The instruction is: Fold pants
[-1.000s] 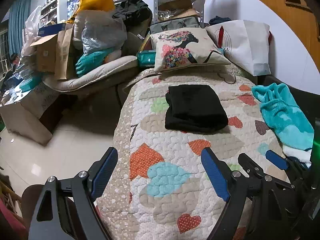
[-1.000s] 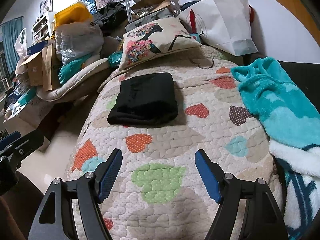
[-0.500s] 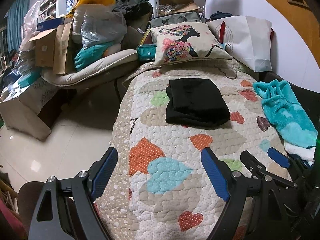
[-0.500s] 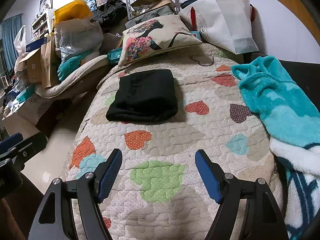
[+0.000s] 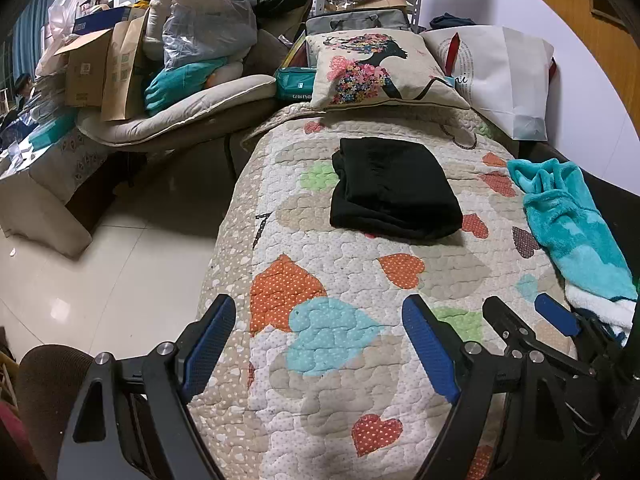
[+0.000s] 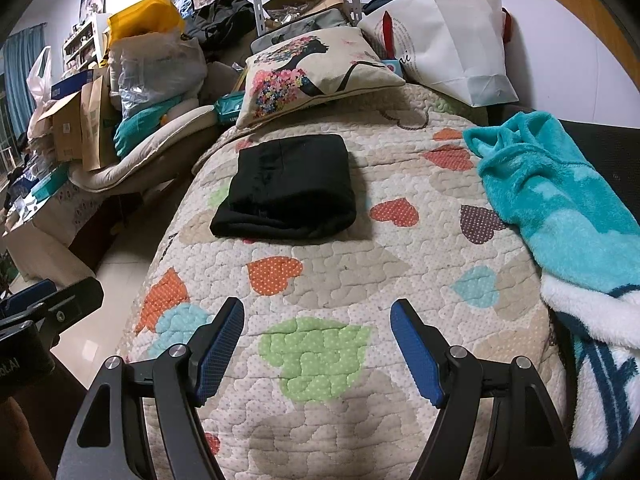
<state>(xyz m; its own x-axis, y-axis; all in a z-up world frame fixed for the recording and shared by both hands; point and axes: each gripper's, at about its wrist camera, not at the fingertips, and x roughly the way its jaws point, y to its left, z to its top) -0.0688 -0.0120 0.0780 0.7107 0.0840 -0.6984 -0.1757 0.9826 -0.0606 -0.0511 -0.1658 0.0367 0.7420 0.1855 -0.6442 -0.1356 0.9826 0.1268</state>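
A bed with a heart-patterned quilt (image 5: 348, 264) lies ahead of the tongs; glossy pale floor tiles (image 5: 100, 264) to the left. Beyond, a cluttered couch (image 5: 188, 108) with boxes and bags, a metal shelf (image 6: 260, 4), white wall (image 5: 580, 92), blue curtain (image 6: 16, 84) far left

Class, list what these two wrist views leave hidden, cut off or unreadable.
- Black pants: inner layers hidden by the top fold, both views.
- Teal blanket: cut off by the right edge, right wrist view.
- White bag: lettering too small, left wrist view.
- Quilt: near edge hidden behind fingers.
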